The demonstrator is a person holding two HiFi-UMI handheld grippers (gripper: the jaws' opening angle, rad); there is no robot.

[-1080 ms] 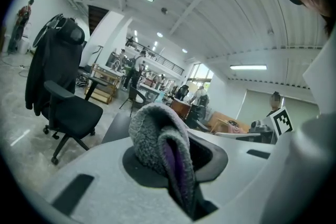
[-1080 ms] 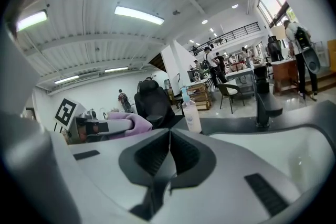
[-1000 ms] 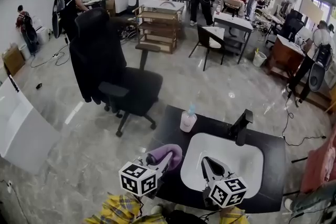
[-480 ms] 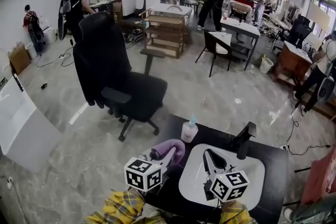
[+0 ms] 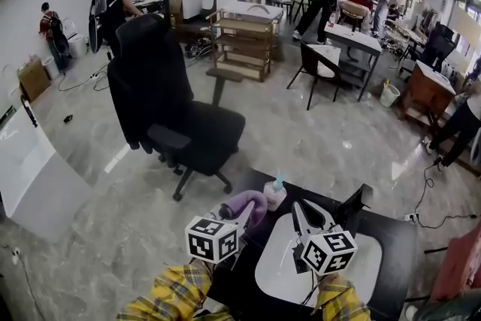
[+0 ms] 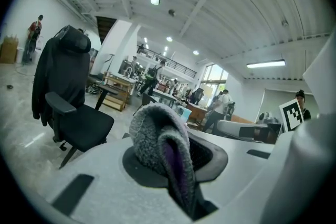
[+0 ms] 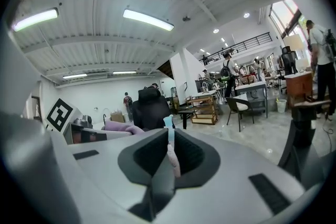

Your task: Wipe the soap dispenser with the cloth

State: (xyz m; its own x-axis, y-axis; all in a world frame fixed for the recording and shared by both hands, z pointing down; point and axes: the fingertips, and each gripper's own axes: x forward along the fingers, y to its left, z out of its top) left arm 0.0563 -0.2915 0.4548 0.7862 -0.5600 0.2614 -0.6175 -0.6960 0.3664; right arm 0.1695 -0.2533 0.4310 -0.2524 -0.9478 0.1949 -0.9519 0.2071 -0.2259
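The soap dispenser, a pale bottle with a light blue pump, stands on the black counter at the far left corner of the white sink. My left gripper is shut on a purple and grey fleece cloth, which hangs just left of the bottle. In the left gripper view the cloth bulges out of the gripper. My right gripper is shut and empty, its tips close to the bottle's right side. In the right gripper view the dispenser shows straight ahead beyond the gripper.
A black faucet rises at the sink's far right and fills the right edge of the right gripper view as the faucet. A black office chair with a jacket stands on the floor beyond the counter. Tables, a wooden rack and several people are far behind.
Both grippers have moved forward toward the dispenser. It was off to the right and farther away in the right gripper view; now it sits dead ahead and close. The cloth stays clamped.
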